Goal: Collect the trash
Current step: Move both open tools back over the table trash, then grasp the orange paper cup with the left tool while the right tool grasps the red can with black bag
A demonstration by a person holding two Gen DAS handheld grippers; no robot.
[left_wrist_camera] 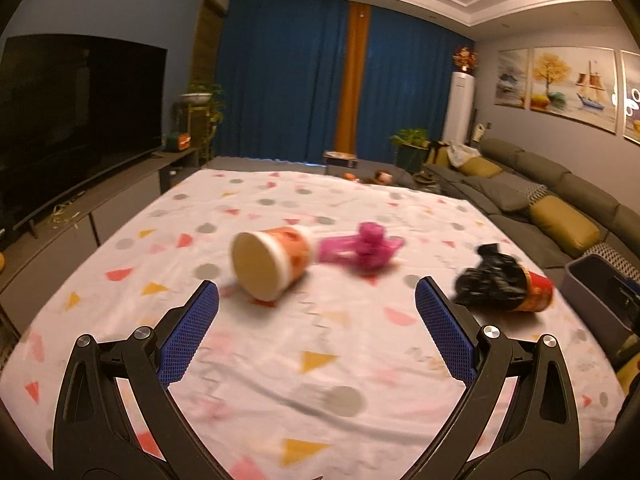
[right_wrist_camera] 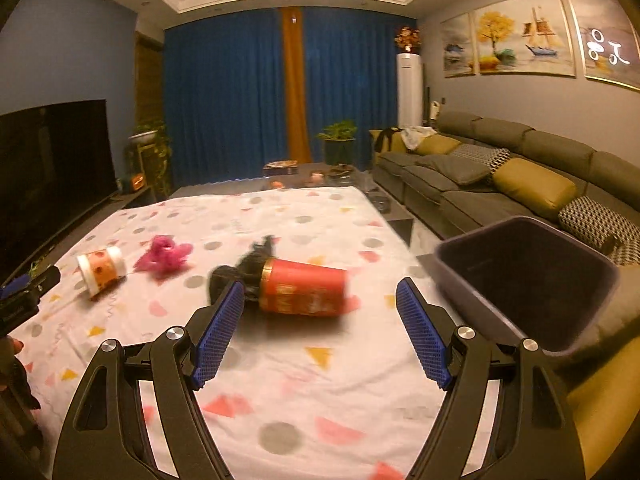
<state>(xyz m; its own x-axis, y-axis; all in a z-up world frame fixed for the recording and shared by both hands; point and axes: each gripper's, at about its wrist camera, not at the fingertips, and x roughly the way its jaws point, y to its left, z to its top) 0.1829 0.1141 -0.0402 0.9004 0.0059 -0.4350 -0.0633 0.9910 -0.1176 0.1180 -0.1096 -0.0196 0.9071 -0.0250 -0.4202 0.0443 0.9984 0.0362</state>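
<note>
While the trash lies scattered across the patterned tablecloth (left_wrist_camera: 320, 360), an orange-and-white paper cup (left_wrist_camera: 272, 262) rests on its side toward the left, its pale base facing the left wrist camera. Just to its right, close enough that the blur hides whether they touch, lies a crumpled pink plastic wrapper (left_wrist_camera: 362, 248). Farther right a red can (right_wrist_camera: 304, 290) lies on its side, with a crumpled black plastic bag (right_wrist_camera: 240, 270) bunched against its gold-rimmed end. The left gripper (left_wrist_camera: 317, 300) hovers above the cloth with its blue-padded fingers spread wide and nothing between them, the cup lying just beyond its left finger. The right gripper (right_wrist_camera: 320, 300) is likewise wide open and empty, the red can lying just ahead of its fingertips and between them. Off the table's right edge stands a dark grey bin (right_wrist_camera: 524, 280), its mouth open upward, near the red can. Beyond it runs a grey sofa (right_wrist_camera: 500, 184) with mustard cushions; a dark television (left_wrist_camera: 76, 120) stands on the left, and blue curtains (left_wrist_camera: 288, 80) close the far wall.
</note>
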